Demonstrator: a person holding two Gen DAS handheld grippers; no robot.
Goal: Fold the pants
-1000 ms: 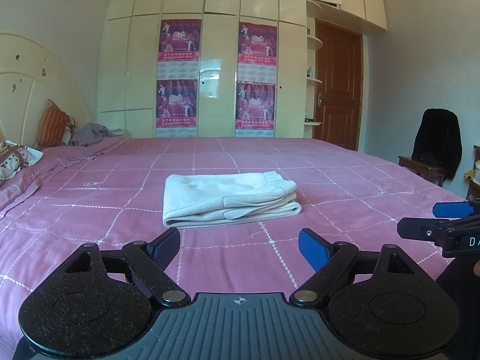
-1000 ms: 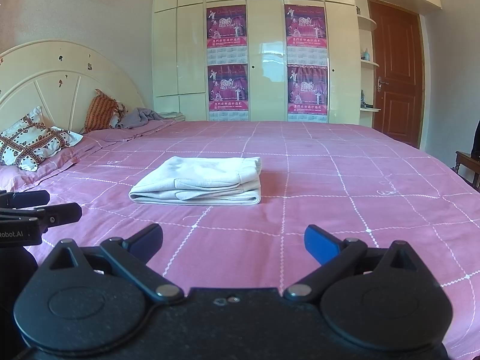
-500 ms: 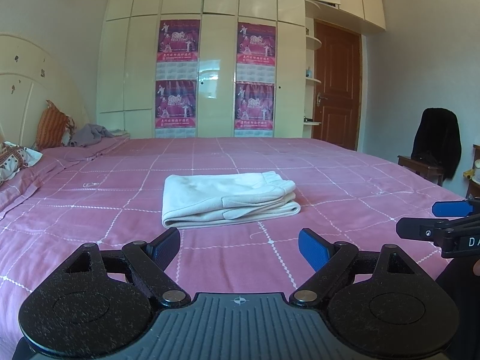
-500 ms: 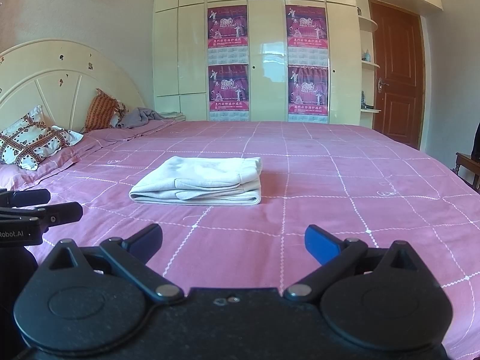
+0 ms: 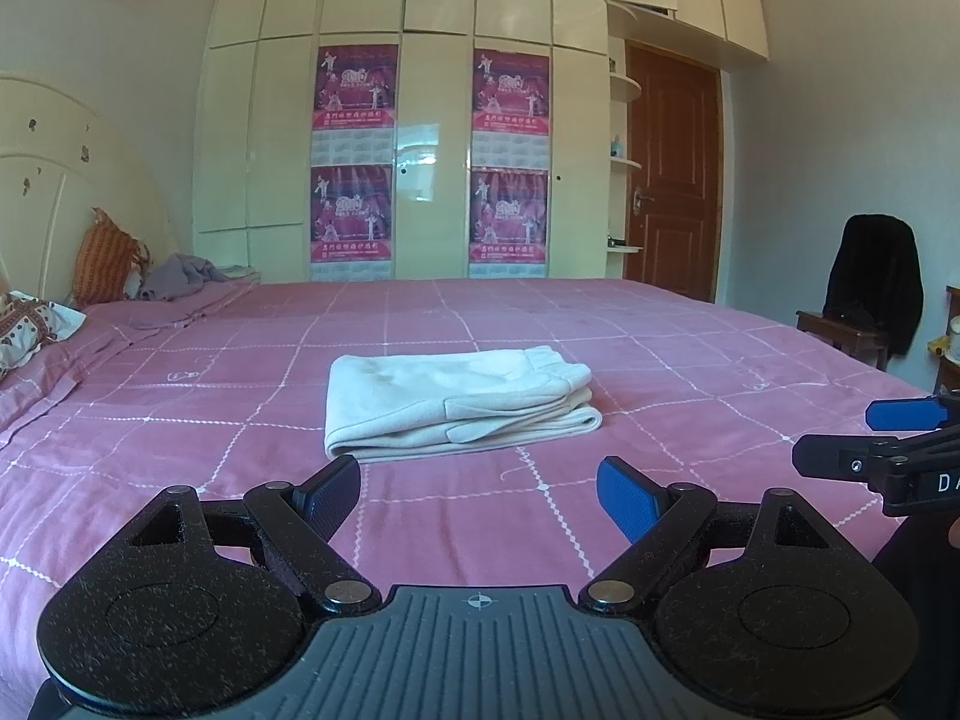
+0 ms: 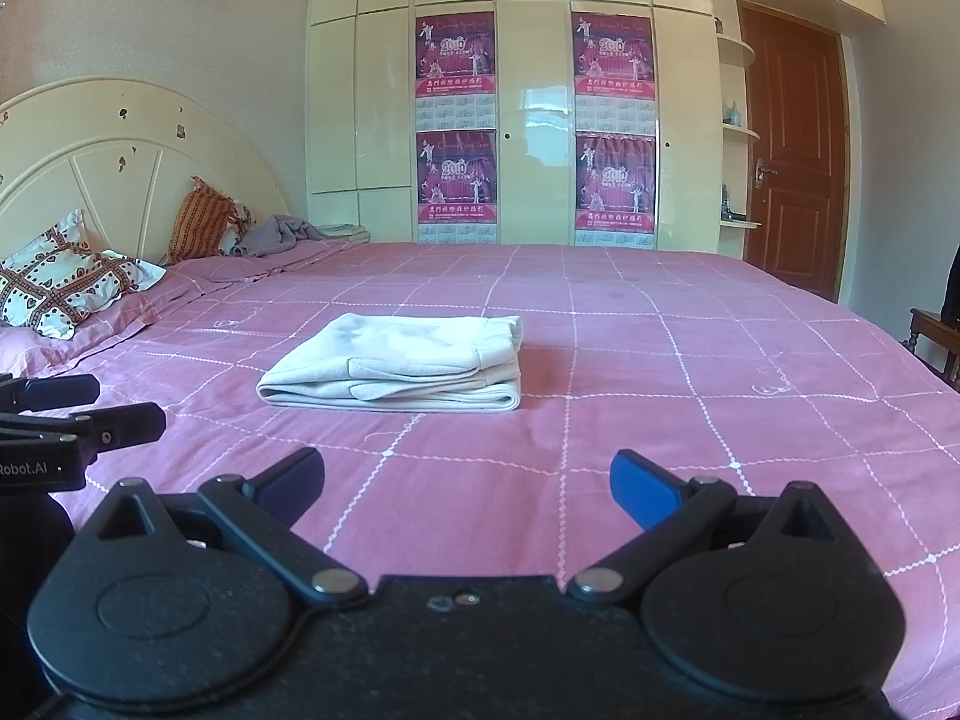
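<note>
The cream pants (image 5: 456,402) lie folded into a compact stack on the pink checked bedspread (image 5: 690,372), in the middle of the bed; they also show in the right wrist view (image 6: 402,369). My left gripper (image 5: 480,495) is open and empty, held back from the stack near the bed's front edge. My right gripper (image 6: 468,483) is open and empty, also short of the stack. Each gripper shows at the side of the other's view: the right one (image 5: 888,438) and the left one (image 6: 78,414).
Pillows (image 6: 60,294) and a grey garment (image 6: 282,234) lie by the headboard at the left. A wardrobe (image 5: 432,138) with posters stands behind the bed. A chair with a black coat (image 5: 870,282) and a brown door (image 5: 672,180) are at the right.
Both grippers stay open and nearly still; the view has shifted only slightly. The folded pants have not moved.
</note>
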